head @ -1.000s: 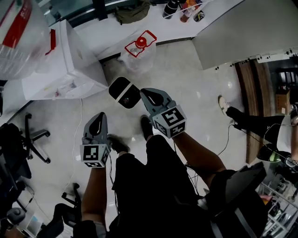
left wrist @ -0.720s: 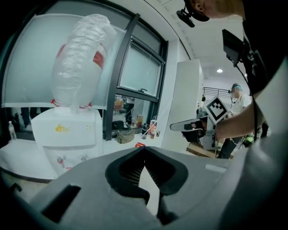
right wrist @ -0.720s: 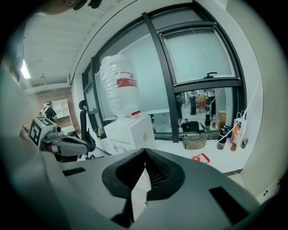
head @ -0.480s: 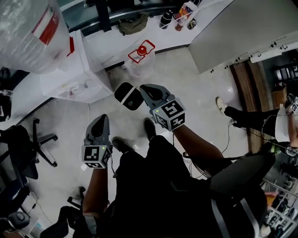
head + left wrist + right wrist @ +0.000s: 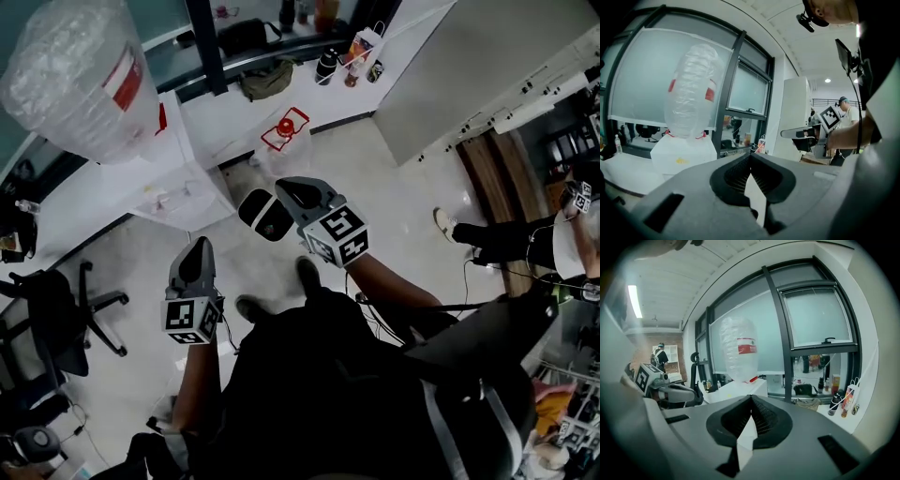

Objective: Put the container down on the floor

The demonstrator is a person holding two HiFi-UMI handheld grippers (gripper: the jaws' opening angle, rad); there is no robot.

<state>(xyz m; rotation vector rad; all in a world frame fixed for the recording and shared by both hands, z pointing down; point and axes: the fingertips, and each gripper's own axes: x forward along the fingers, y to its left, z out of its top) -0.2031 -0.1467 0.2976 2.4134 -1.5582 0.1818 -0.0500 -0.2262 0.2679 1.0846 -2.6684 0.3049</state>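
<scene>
A clear container (image 5: 284,138) with a red cap and red handle stands on the pale floor by the white counter, beyond both grippers. My right gripper (image 5: 292,193) is held in the air, pointing toward it but well short of it, jaws shut on nothing. Lower and to the left, my left gripper (image 5: 196,253) hangs shut and empty too. In the left gripper view the shut left gripper (image 5: 751,158) faces a water dispenser. The right gripper (image 5: 751,400) shows the same closed, empty jaws in its own view.
A white water dispenser (image 5: 178,178) carries a big plastic-wrapped bottle (image 5: 80,80) at the left. Office chairs (image 5: 56,309) stand at the far left. Bottles and a bag (image 5: 352,52) sit along the window ledge. Another person's leg (image 5: 487,242) and cables lie at the right.
The view has tilted toward the window, bringing the dispenser bottle and ledge further in. Both grippers stay shut and empty; the right one sits slightly lower in the picture.
</scene>
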